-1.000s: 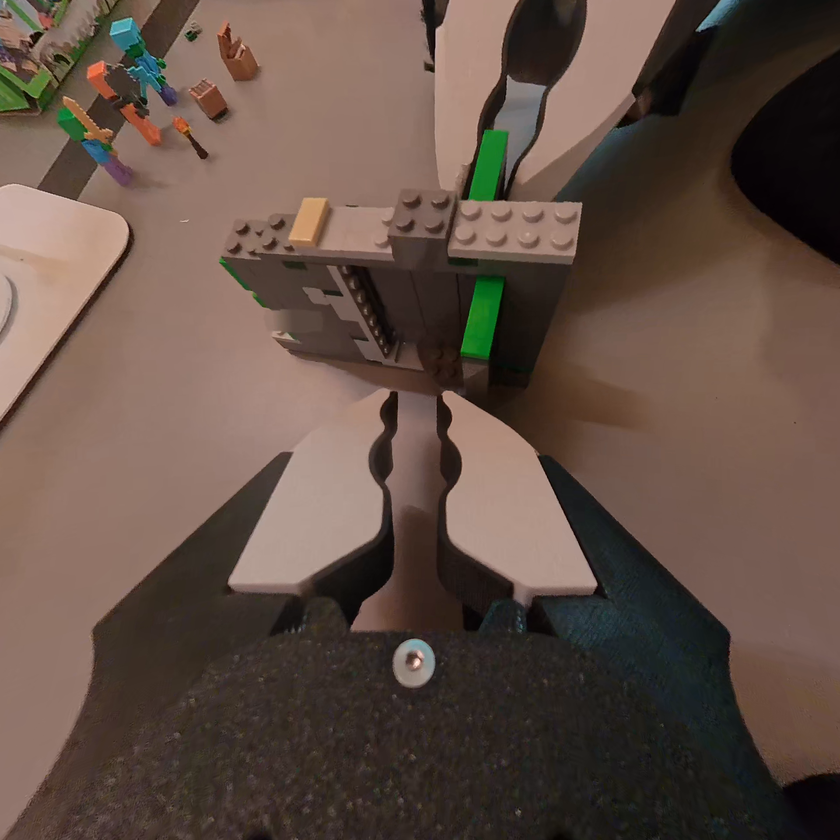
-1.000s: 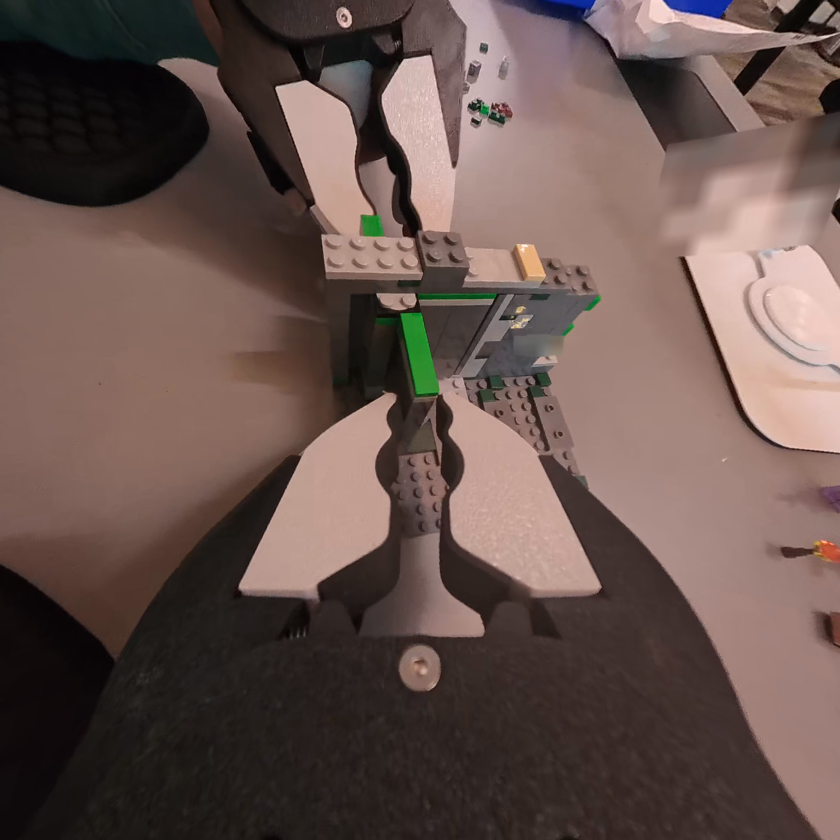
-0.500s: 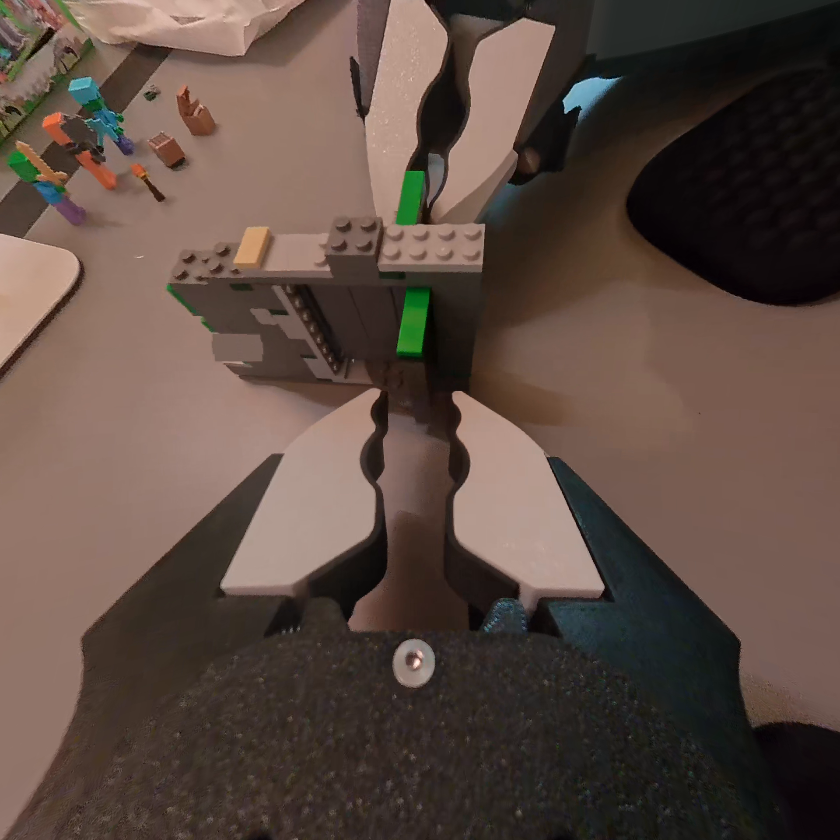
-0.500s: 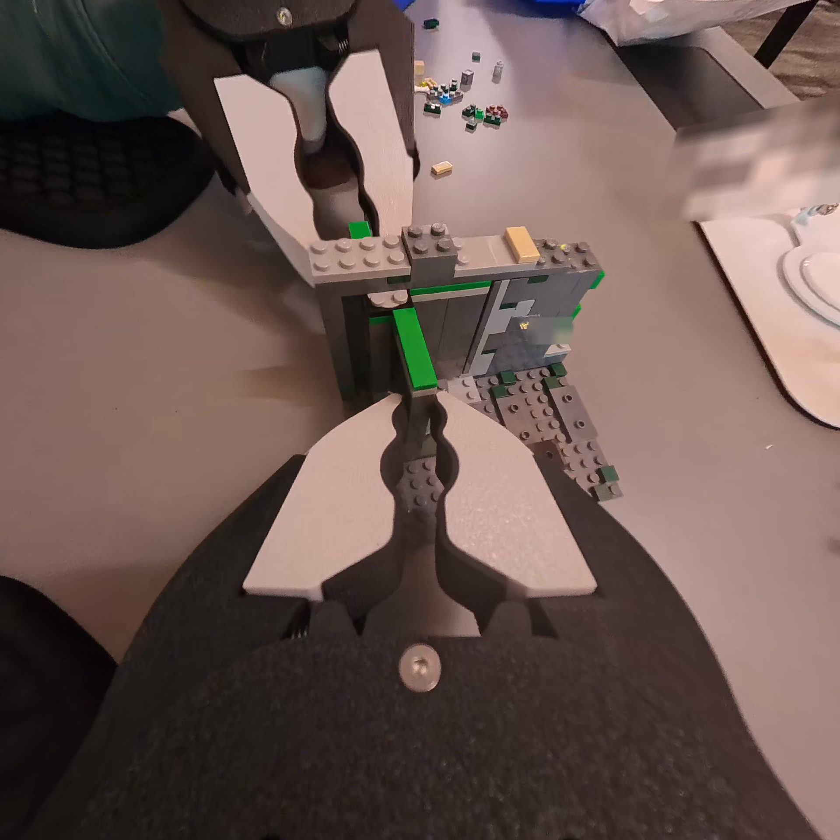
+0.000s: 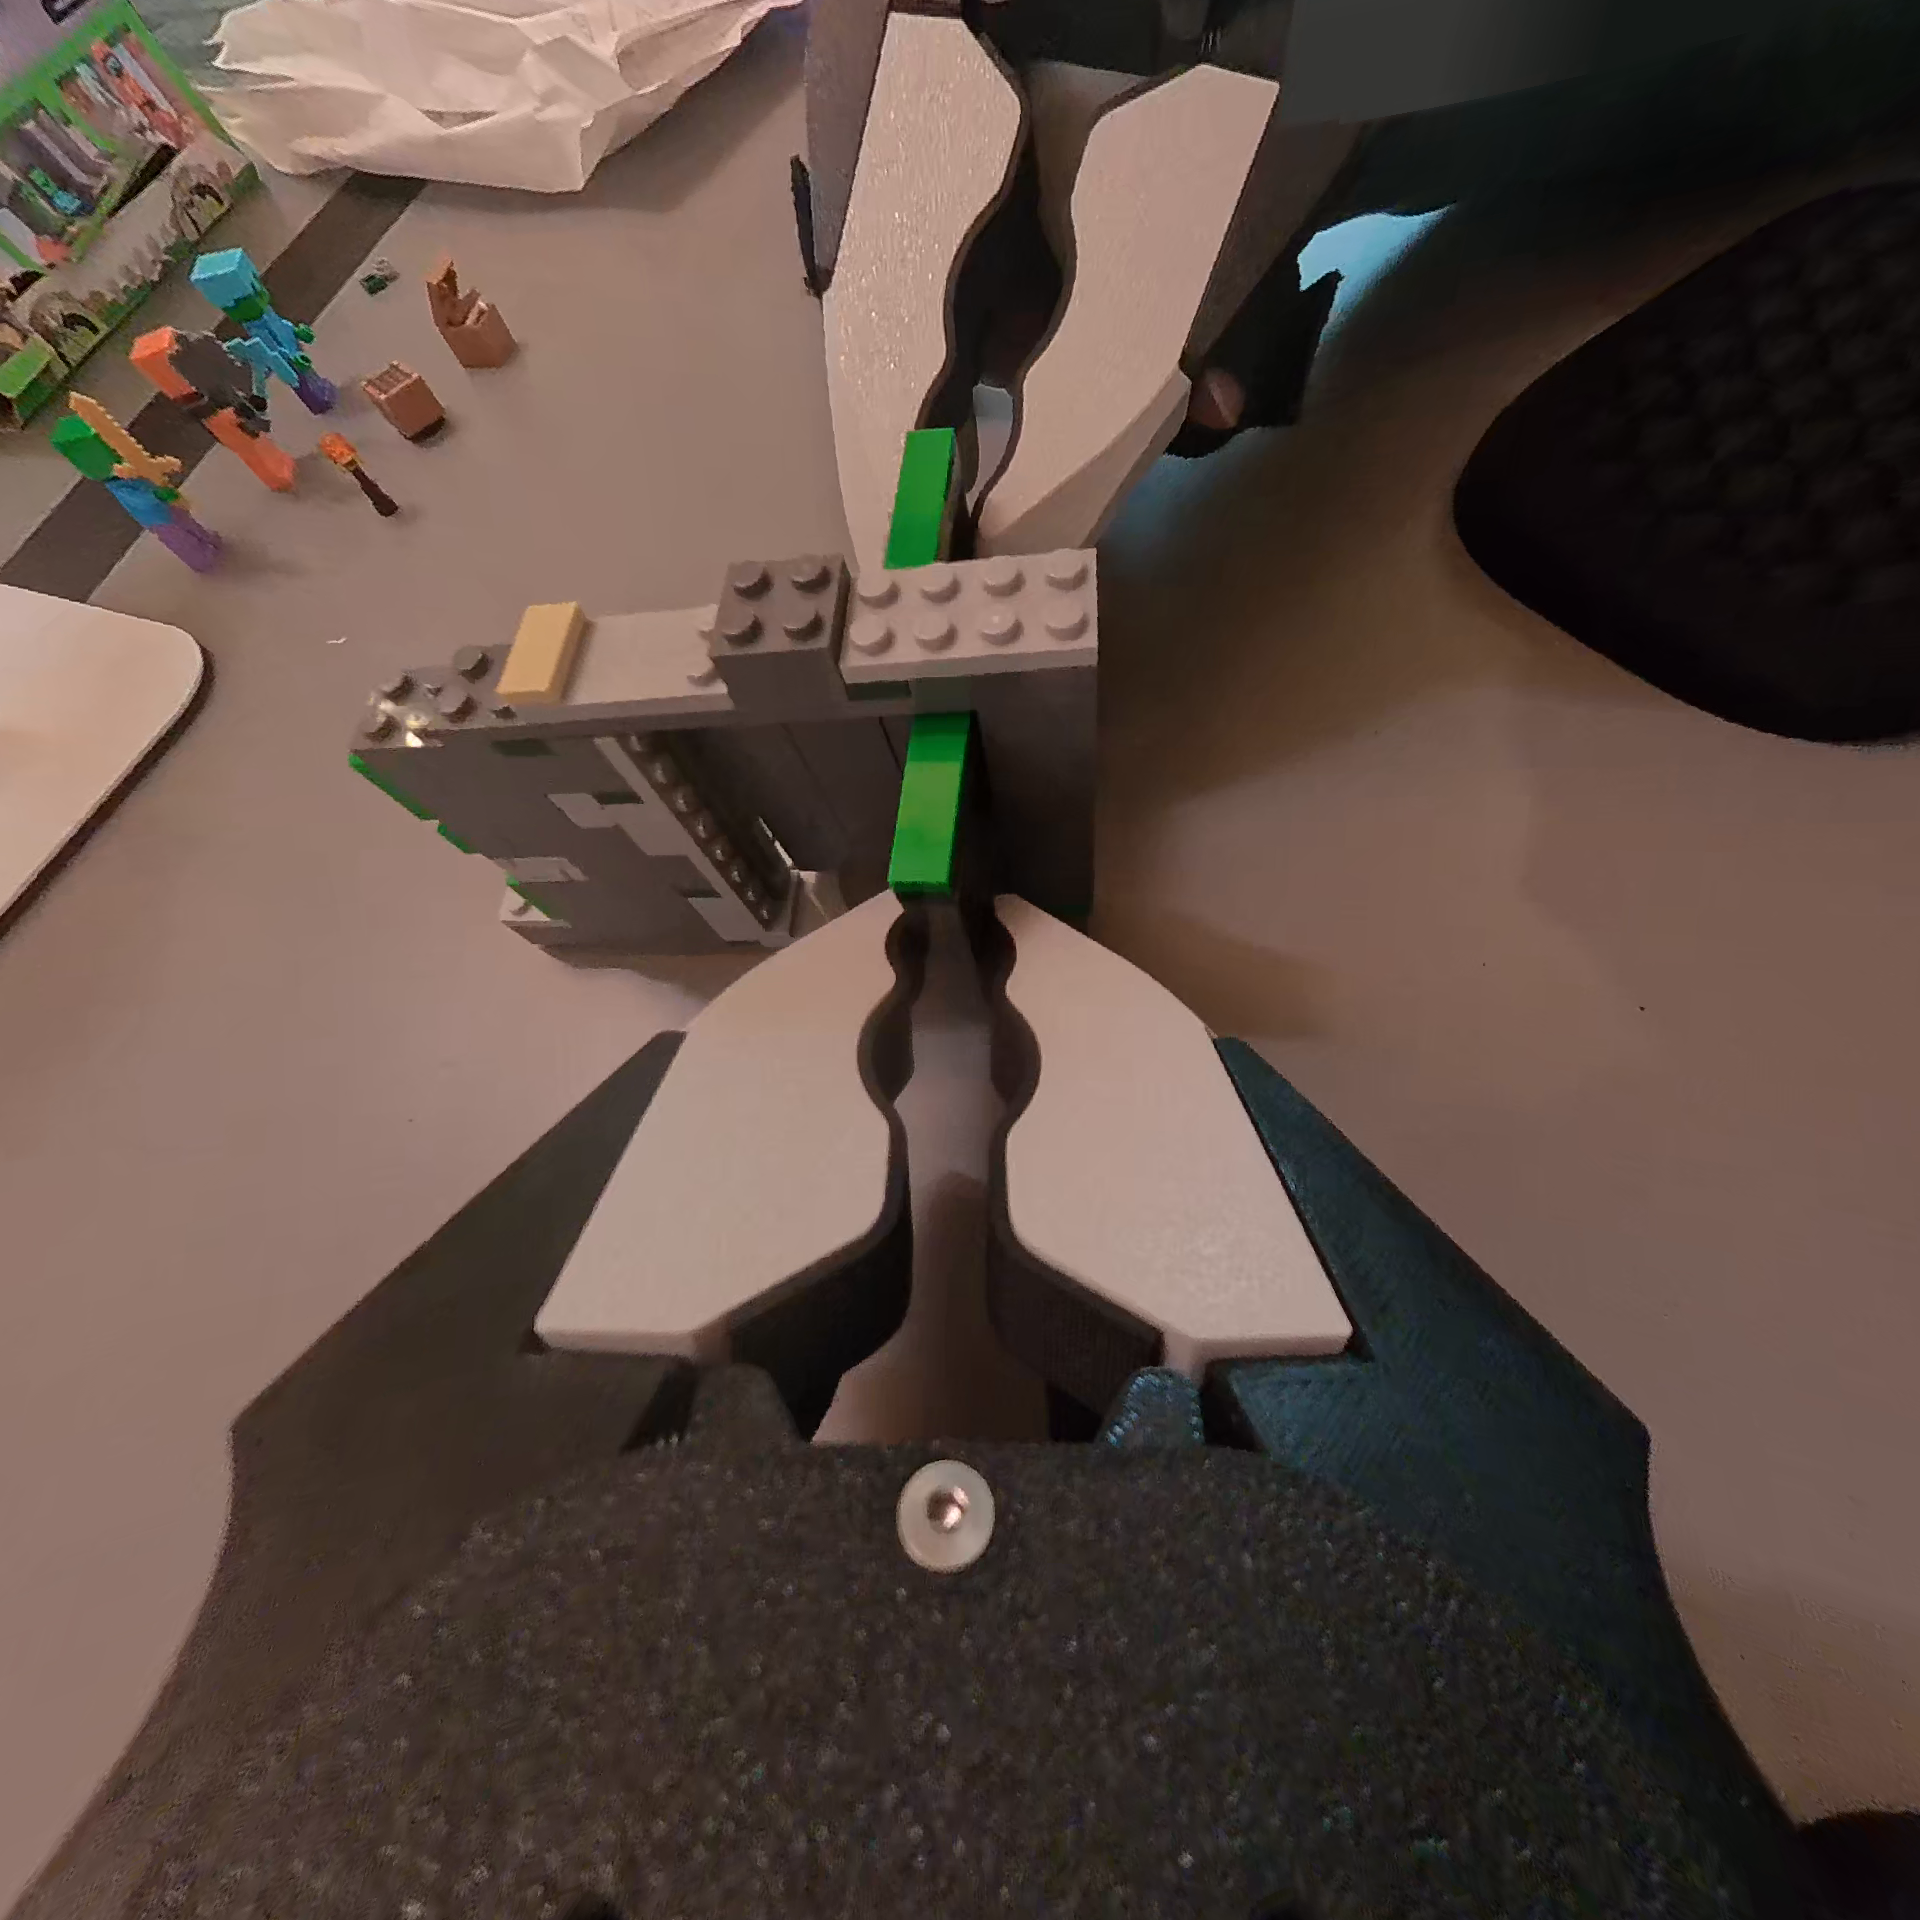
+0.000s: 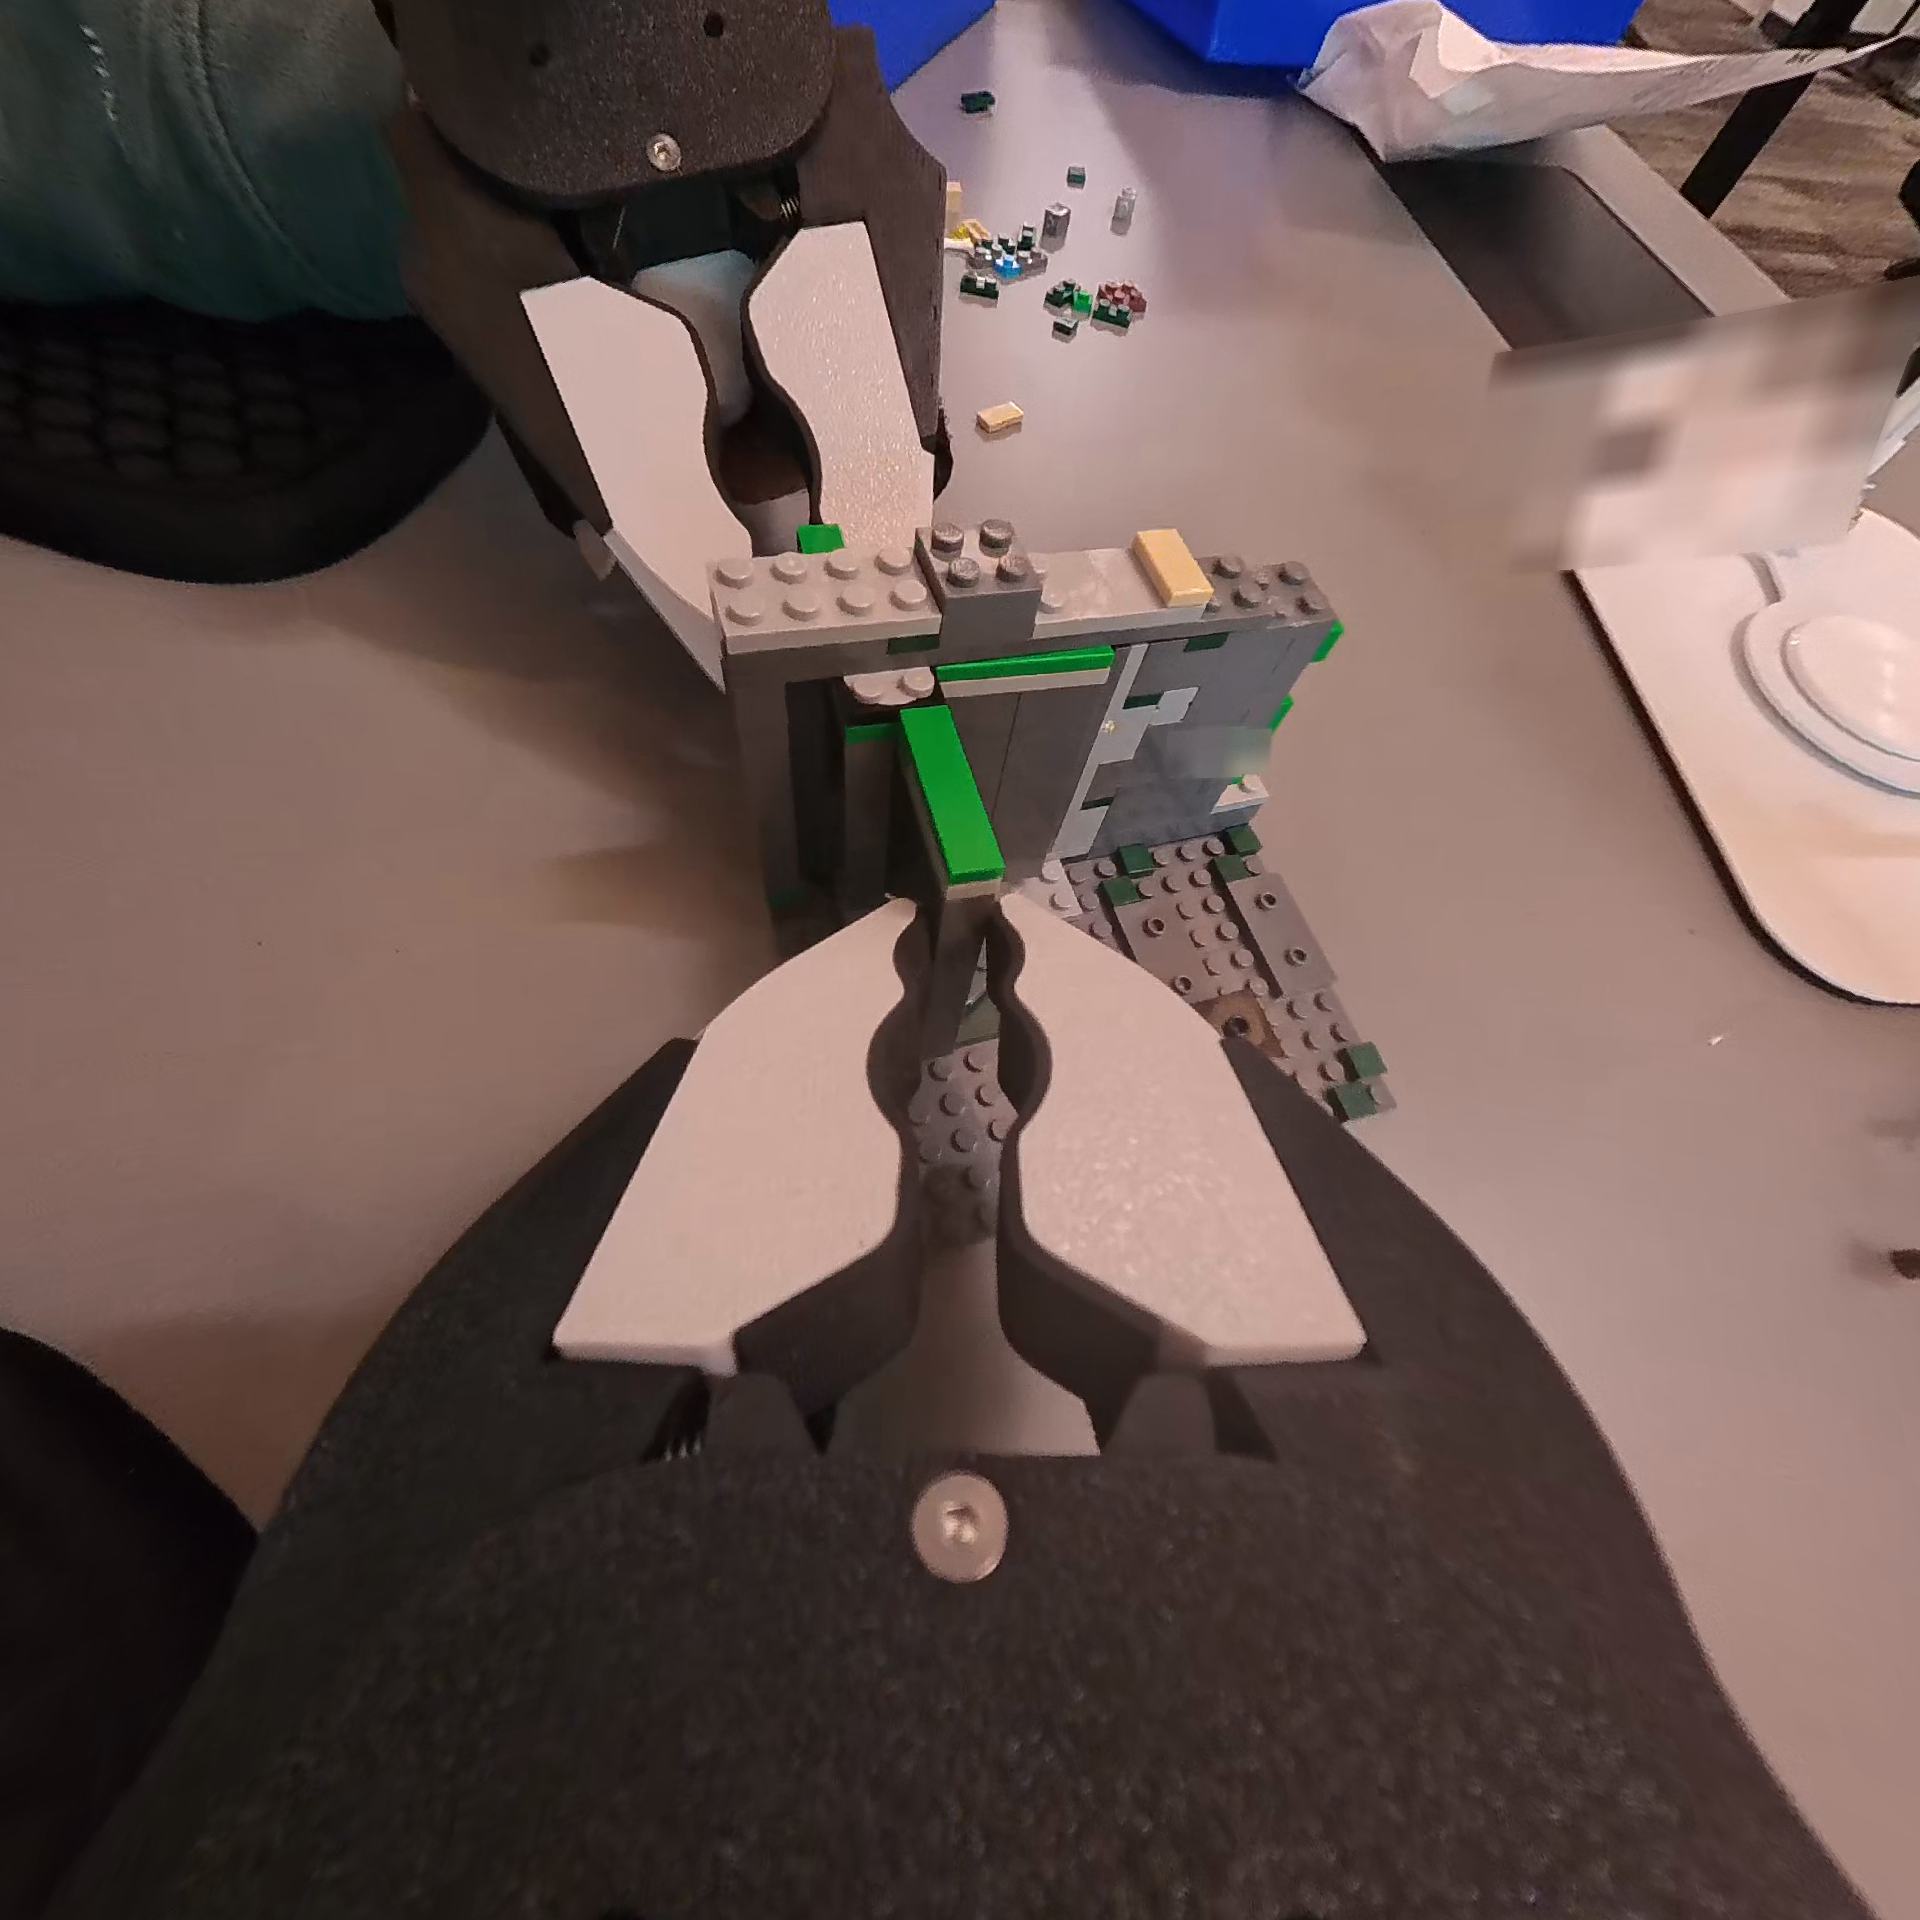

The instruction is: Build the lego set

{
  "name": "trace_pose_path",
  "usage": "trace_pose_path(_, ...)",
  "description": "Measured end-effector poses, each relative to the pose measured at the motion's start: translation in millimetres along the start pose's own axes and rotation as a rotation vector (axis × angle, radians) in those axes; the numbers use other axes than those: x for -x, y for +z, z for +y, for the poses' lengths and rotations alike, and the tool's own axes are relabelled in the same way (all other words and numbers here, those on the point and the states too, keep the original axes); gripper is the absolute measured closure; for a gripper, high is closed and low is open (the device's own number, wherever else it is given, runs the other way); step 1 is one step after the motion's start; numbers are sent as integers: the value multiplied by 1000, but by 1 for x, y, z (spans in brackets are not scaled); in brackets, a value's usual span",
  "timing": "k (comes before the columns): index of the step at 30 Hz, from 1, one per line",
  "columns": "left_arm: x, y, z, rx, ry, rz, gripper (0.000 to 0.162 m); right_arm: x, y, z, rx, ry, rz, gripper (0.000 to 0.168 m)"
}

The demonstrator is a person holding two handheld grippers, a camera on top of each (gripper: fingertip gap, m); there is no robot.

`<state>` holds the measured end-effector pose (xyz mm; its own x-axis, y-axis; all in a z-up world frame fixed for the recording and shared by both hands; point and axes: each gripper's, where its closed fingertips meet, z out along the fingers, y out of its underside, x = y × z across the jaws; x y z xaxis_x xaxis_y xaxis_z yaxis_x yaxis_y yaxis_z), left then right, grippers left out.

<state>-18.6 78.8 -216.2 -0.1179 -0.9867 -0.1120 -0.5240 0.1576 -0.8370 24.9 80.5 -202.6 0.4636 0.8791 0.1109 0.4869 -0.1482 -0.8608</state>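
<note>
The grey lego build stands on the table, a wall with a studded top and a thin inner wall capped by a green tile strip. My left gripper has its jaws narrowed on the near end of that green-topped wall. My right gripper comes from the far side and is shut on the other end. In the right wrist view my right gripper clamps the green-topped wall above the grey studded baseplate. The left gripper sits behind the build.
Several minifigures, small brown pieces, a set box and white paper lie far left. A white board is at the left. Loose small pieces and a tan tile lie beyond the build. A white tray is right. The grippers' ends are close to 5 cm from one another.
My left gripper has moved back in toward the build and its jaws have narrowed onto the end of the green-topped wall. My right gripper stays clamped on the wall.
</note>
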Motion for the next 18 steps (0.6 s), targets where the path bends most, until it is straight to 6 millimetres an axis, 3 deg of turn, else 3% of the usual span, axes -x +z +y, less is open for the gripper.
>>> trace_pose_path(18,-7,-5,2,-16,-1,46,153,-4,0,6,11,18,-1,153)
